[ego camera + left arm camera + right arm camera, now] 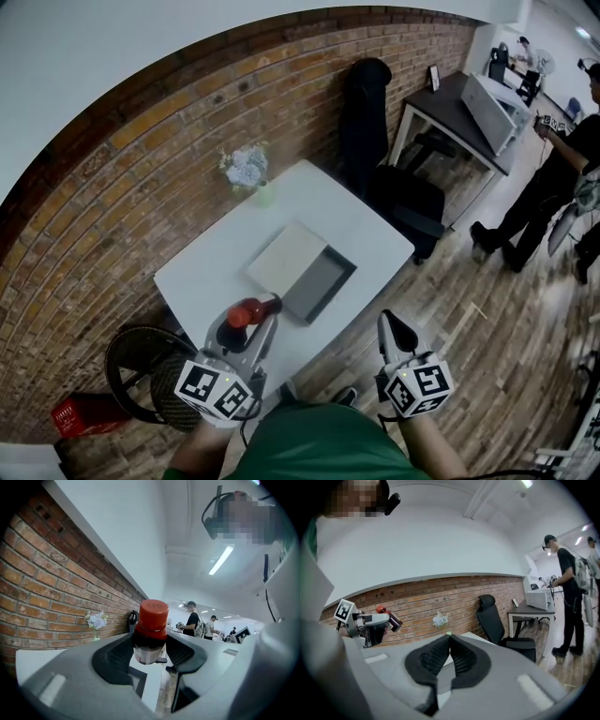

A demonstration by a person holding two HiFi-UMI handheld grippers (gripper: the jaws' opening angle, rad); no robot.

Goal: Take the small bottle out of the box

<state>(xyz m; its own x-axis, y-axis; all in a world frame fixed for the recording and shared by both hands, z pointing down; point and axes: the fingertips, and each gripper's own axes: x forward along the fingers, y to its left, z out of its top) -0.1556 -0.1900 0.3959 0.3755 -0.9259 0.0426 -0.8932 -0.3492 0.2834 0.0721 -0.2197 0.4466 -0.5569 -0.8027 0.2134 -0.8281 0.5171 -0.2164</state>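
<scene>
A white table (211,272) stands against a brick wall, flowers (247,169) at its far edge. At the tabletop's middle lies an open grey box (319,286), its lid (288,258) touching its left side. The left gripper (150,651) is clamped on the bottle (151,630), both pads pressing its dark body below the red cap. The bottle is outside the box, held tilted over the near edge. The right gripper (449,637) hangs off the near right corner, jaws together with nothing between them.
</scene>
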